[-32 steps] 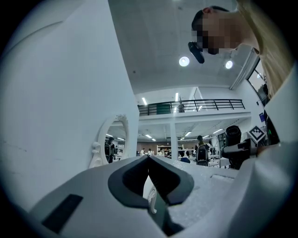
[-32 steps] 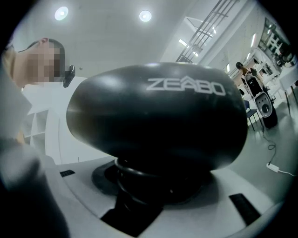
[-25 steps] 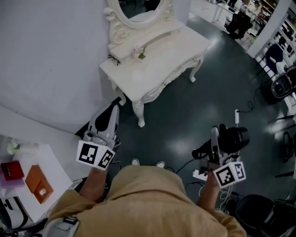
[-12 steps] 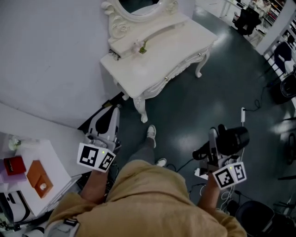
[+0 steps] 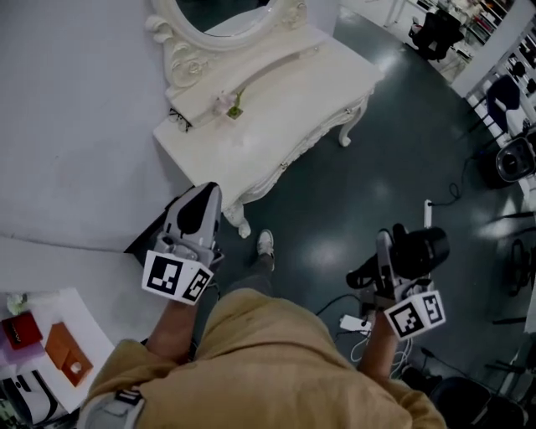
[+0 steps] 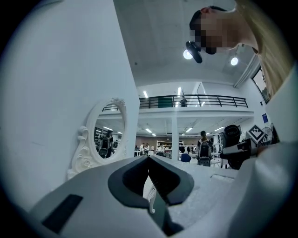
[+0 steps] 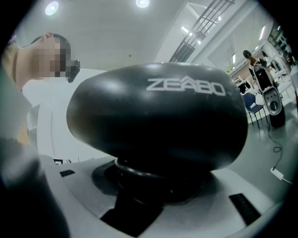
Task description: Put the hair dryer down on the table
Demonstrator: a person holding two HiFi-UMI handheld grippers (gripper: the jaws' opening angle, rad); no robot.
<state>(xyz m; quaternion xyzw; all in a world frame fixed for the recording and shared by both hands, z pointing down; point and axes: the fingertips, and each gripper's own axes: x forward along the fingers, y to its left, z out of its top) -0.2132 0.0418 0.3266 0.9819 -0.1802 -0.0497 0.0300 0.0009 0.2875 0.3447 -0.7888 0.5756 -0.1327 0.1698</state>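
The black hair dryer (image 5: 423, 250) hangs over the dark floor at the right, its handle clamped in my right gripper (image 5: 387, 251). In the right gripper view its glossy body (image 7: 158, 116) fills the frame above the gripper (image 7: 151, 188), which is shut on its neck. My left gripper (image 5: 205, 193) points at the front corner of the white dressing table (image 5: 285, 92) and holds nothing. Seen from the left gripper view, that gripper (image 6: 149, 159) has its dark pads meeting at the tip. The oval mirror (image 6: 109, 139) stands ahead on the left.
A small flower (image 5: 228, 105) lies on the table's raised shelf below the mirror (image 5: 222, 12). A white power strip (image 5: 352, 323) and cables lie on the floor by my feet. A side table (image 5: 84, 310) with red and orange boxes is at lower left. Black chairs stand far right.
Both grippers have moved forward toward the dressing table, which now sits closer and further left in the head view. A foot has stepped forward. The hair dryer stays gripped.
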